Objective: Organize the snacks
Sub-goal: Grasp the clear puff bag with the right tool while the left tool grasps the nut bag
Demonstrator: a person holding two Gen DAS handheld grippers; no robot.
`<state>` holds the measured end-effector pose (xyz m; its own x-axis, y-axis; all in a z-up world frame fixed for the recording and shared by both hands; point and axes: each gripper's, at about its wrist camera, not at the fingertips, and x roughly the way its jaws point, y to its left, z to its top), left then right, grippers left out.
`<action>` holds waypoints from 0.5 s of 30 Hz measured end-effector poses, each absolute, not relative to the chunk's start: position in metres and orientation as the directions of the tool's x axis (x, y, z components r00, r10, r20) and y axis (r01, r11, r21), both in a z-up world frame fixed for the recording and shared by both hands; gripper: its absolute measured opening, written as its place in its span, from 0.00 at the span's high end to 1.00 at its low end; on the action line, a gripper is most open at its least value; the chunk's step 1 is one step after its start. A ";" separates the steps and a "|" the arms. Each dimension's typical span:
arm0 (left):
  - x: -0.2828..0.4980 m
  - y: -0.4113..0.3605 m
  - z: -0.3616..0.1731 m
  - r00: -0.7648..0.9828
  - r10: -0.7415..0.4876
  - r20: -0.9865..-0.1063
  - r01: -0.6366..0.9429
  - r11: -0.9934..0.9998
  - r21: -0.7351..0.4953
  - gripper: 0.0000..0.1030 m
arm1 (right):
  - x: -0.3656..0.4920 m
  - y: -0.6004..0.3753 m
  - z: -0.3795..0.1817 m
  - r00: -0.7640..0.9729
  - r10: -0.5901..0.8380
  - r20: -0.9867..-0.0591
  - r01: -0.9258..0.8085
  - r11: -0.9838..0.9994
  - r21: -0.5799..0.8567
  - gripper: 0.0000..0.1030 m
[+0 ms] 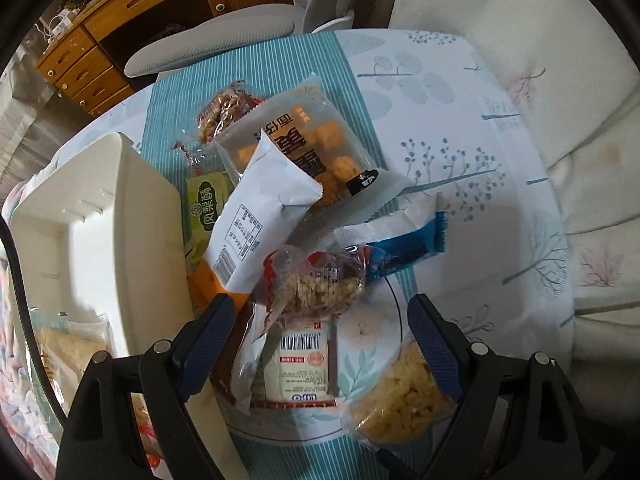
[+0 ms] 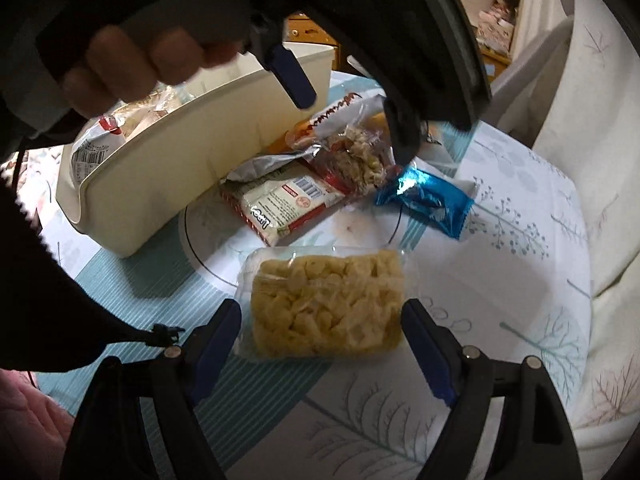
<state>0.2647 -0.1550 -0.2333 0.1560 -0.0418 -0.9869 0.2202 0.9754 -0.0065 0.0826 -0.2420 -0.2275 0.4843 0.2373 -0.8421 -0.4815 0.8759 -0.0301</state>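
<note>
The right tool (image 2: 322, 334) stands wide open and holds nothing, its two blue pads either side of the clear pack of yellow puffed snack (image 2: 326, 306) lying low in the centre of the right wrist frame. The left tool (image 1: 322, 338) is also spread wide with nothing gripped, hanging above the pile at the bottom centre of its own frame; its pads look clear of the packs below.

The step in hand appears to be the pickup of that yellow pack for the cream bin (image 2: 192, 152) at the upper left of the right wrist frame. To do it well, the right tool should come down until both pads bracket the pack's short sides, then close gently, since the puffed contents would likely crush under a hard squeeze and the slick film could slip. The left tool hangs over the route to the bin, so a lift before the sideways move seems wise.

Counted on the counter (image 1: 460, 128) in the left wrist frame: one yellow puffed pack, one blue wrapper (image 1: 404, 254), one red and white barcoded pack (image 1: 302, 364), two oat-cluster packs (image 1: 320, 286), one orange cracker pack (image 1: 320, 152), one white pouch (image 1: 260, 216), one green box (image 1: 208, 204). One bin, already holding some packs, too hidden to count
</note>
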 end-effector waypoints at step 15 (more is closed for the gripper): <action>0.285 -0.164 -0.265 0.140 0.004 -0.990 0.156 0.987 0.026 0.45 | 0.107 -0.240 -0.235 0.483 0.276 -0.831 -0.503 0.864 -0.006 0.11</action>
